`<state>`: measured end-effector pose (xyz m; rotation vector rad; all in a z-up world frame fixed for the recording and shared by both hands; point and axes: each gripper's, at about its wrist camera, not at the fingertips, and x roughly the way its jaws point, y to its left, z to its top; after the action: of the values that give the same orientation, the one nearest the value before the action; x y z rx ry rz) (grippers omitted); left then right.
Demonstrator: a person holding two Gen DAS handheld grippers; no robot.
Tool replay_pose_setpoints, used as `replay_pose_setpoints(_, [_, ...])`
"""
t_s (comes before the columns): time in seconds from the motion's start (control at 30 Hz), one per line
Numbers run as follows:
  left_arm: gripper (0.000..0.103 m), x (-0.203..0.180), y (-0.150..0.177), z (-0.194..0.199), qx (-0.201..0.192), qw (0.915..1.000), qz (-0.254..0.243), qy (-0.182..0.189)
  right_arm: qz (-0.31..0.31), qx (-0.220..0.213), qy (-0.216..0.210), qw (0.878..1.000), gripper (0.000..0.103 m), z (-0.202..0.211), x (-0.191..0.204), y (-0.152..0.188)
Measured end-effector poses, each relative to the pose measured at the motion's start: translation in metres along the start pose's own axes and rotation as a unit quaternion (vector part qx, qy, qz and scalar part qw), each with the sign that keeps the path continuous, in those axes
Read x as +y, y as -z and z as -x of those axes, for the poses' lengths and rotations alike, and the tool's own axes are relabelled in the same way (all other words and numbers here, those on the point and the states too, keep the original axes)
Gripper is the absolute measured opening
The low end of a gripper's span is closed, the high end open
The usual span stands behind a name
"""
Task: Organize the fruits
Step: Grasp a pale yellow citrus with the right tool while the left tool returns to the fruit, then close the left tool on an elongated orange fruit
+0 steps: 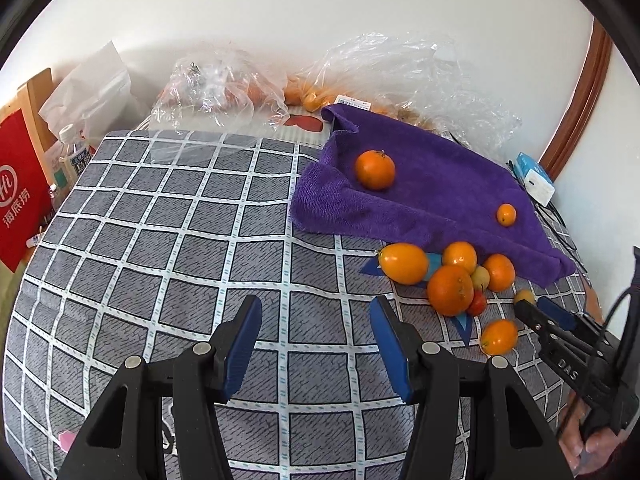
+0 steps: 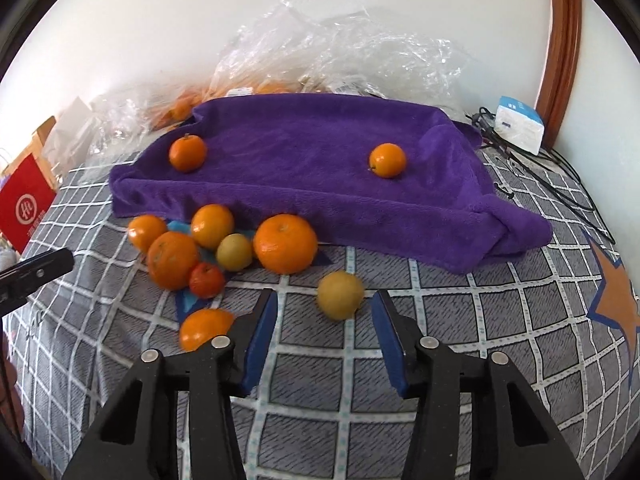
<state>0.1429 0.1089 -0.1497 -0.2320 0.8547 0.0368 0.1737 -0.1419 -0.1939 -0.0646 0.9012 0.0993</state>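
A purple towel [image 2: 320,168] lies on the checked cloth with two oranges on it, one at the left [image 2: 187,153] and one at the right [image 2: 387,160]. In front of the towel sits a cluster of several oranges and smaller fruits, among them a big orange [image 2: 285,244] and a small red fruit [image 2: 206,280]. My right gripper [image 2: 325,300] is open around a yellow fruit [image 2: 340,295], which lies between the fingertips without the pads pressing on it. Another orange [image 2: 202,328] lies just left of its left finger. My left gripper [image 1: 316,312] hangs open over bare cloth, left of the cluster [image 1: 450,290].
Crumpled clear plastic bags [image 2: 340,52] holding more fruit line the wall behind the towel. A red paper bag [image 1: 20,208] and a bottle [image 1: 74,152] stand at the left edge. A white box [image 2: 520,124] and black cables lie at the back right.
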Motion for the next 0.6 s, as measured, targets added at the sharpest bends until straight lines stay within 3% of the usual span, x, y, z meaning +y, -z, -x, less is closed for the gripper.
replay_pose_setpoints(0.17, [0.054, -0.008, -0.002, -0.008, -0.002, 0.9997, 0.003, 0.023, -0.004, 0.019, -0.002, 1.0, 0.027, -0.02, -0.007, -0.002])
replay_pose_setpoints(0.4, [0.054, -0.031, -0.019, -0.027, 0.003, 0.9973, 0.008, 0.073, 0.006, 0.007, 0.003, 1.0, 0.027, -0.015, -0.017, 0.003])
replay_pose_setpoints(0.6, [0.054, -0.044, -0.022, -0.049, 0.019, 0.9975, 0.008, 0.068, -0.005, 0.001, -0.003, 1.0, 0.027, -0.013, -0.032, 0.008])
